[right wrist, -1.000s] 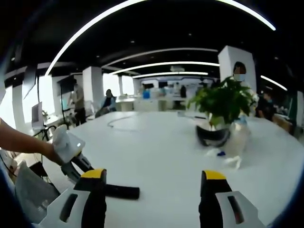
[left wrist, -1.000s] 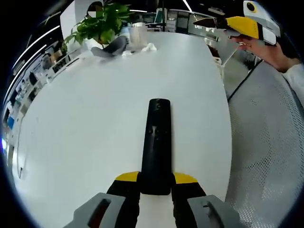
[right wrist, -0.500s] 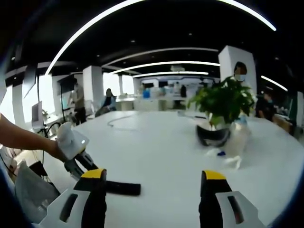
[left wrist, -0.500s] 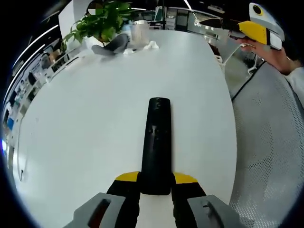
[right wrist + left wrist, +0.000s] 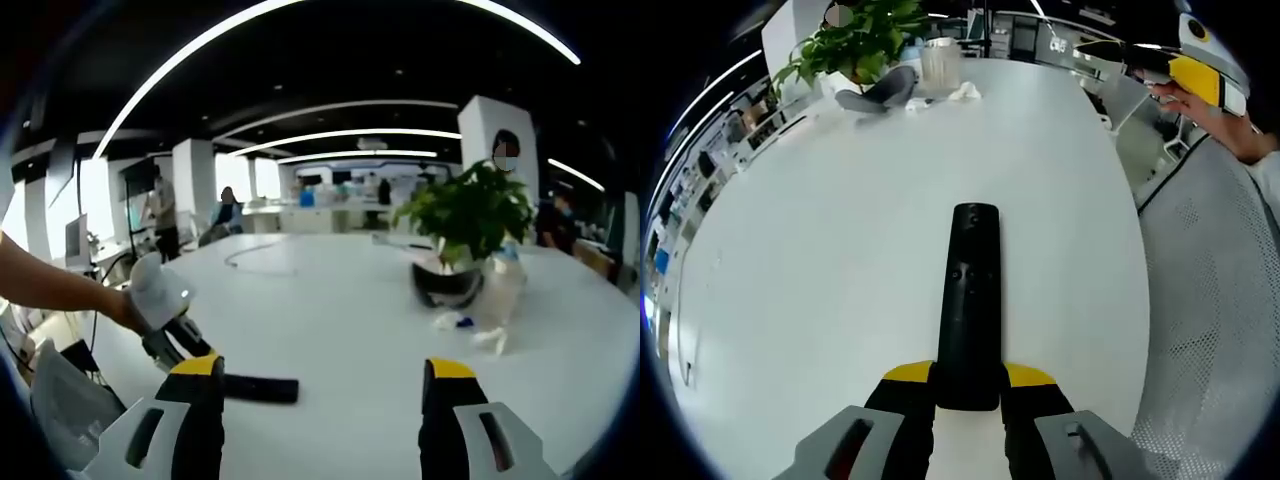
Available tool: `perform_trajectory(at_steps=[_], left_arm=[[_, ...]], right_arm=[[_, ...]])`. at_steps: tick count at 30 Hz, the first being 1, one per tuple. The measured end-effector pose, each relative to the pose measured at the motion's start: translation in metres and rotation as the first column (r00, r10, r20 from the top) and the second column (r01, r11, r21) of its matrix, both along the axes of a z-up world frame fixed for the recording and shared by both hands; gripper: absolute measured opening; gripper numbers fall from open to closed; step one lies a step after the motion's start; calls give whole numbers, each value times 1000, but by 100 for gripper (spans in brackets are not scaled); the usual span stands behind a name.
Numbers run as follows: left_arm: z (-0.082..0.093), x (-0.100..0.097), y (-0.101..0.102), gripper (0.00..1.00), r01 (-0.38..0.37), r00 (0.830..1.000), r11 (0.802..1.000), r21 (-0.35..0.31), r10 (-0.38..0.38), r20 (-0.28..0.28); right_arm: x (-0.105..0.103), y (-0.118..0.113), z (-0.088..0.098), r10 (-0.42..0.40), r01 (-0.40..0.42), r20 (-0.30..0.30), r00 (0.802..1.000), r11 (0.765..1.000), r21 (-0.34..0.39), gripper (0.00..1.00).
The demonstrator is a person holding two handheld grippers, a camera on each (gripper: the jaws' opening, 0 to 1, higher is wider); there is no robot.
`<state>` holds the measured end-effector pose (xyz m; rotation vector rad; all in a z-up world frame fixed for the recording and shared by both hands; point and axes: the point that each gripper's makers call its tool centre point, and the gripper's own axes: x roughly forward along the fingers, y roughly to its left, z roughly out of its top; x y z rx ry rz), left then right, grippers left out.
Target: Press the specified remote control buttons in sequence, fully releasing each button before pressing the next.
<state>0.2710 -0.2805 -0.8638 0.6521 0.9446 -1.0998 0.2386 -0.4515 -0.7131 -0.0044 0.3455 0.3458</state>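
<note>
A long black remote control lies lengthwise between the yellow-tipped jaws of my left gripper, which is shut on its near end above the white table. Its small buttons face up. In the right gripper view the same remote pokes out sideways from the left gripper, held by a person's hand. My right gripper is open with nothing between its jaws, raised above the table. It also appears at the upper right of the left gripper view as the right gripper, far from the remote.
A potted green plant stands at the table's far end beside a clear cup and crumpled white tissue. A mesh chair sits past the table's right edge. A cable lies on the far tabletop. People stand in the background office.
The left gripper has lifted or tilted a little with the remote, so the table looks wider. The right gripper has drifted further up and right in the left view.
</note>
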Motion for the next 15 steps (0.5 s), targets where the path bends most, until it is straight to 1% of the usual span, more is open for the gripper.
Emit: perform_trajectory(at_steps=[15], left_arm=[[0,12,1,24,10,1000,1000,17,-10,-5]], right_arm=[[0,0,-1,0,0,-5,1000,1000,-6,80]])
